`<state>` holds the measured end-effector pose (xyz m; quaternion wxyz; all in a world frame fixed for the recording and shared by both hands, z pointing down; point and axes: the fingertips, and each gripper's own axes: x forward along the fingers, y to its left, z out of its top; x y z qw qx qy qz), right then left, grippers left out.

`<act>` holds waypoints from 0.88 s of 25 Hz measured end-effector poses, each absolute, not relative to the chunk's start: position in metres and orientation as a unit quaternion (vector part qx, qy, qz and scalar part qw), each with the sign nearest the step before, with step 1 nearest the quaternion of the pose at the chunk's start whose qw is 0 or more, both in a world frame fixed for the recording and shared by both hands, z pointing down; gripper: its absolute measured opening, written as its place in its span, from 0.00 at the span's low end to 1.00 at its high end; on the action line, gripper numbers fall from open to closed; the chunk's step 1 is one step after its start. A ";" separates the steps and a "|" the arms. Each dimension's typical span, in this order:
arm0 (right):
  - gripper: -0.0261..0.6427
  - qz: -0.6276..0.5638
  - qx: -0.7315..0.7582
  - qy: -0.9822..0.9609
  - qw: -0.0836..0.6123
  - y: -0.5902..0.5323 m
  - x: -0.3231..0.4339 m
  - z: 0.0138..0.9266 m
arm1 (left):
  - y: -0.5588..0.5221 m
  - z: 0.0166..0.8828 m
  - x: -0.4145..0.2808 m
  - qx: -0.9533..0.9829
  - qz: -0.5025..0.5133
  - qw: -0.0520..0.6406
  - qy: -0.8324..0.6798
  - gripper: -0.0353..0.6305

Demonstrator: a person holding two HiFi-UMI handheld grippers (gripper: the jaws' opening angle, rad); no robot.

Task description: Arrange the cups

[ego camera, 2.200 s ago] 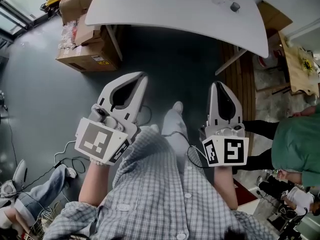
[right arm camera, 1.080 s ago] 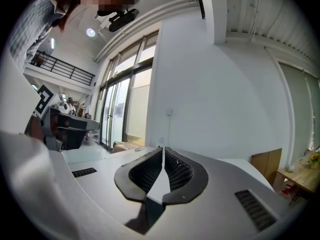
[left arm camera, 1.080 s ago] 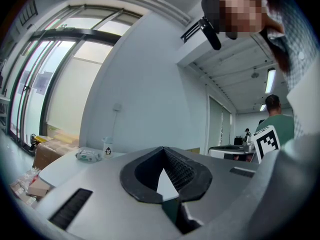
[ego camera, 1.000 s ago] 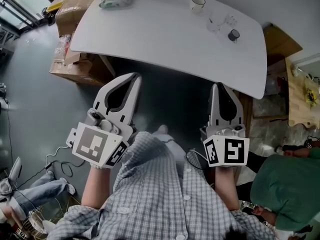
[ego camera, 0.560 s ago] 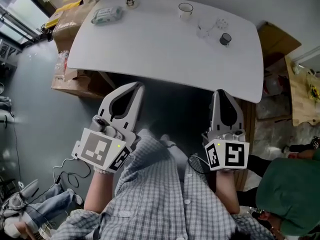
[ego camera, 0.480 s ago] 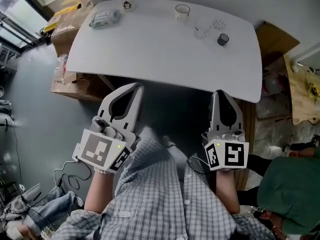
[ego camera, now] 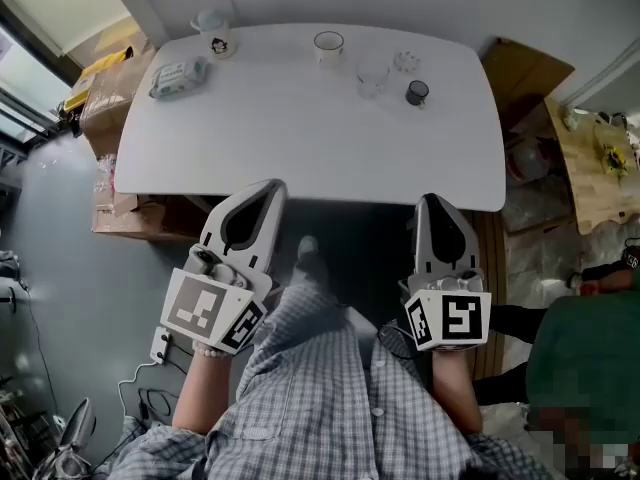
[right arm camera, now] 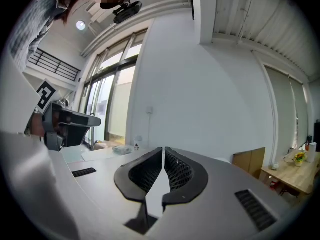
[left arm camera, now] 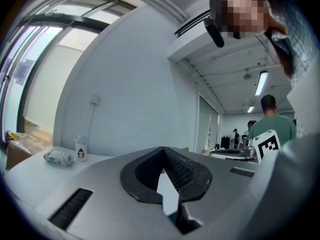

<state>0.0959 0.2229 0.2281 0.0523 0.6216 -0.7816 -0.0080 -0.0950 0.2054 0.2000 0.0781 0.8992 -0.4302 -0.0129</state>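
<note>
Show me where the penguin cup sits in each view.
Head view: the penguin cup stands at the far left corner of the table.
Left gripper view: low on the left, standing on the table, beyond the shut jaws.
Right gripper view: tiny, left of centre, just past the shut jaws.
Shared landmark: the wipes packet lying right beside it, seen in all three views.

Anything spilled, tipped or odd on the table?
Nothing stands out. The white cup, glass and dark cup stand upright near the far edge of the table, with no spill visible.
</note>
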 end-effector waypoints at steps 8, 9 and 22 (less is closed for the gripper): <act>0.08 -0.012 0.637 -0.768 0.060 0.186 0.097 0.221 | 0.156 0.193 -0.083 0.911 -0.013 0.065 -0.407 0.07; 0.08 -0.013 0.637 -0.768 0.061 0.179 0.095 0.219 | 0.149 0.192 -0.083 0.912 -0.010 0.060 -0.405 0.07; 0.08 -0.020 0.647 -0.758 0.081 0.095 0.072 0.212 | 0.059 0.198 -0.097 0.925 0.008 0.052 -0.377 0.07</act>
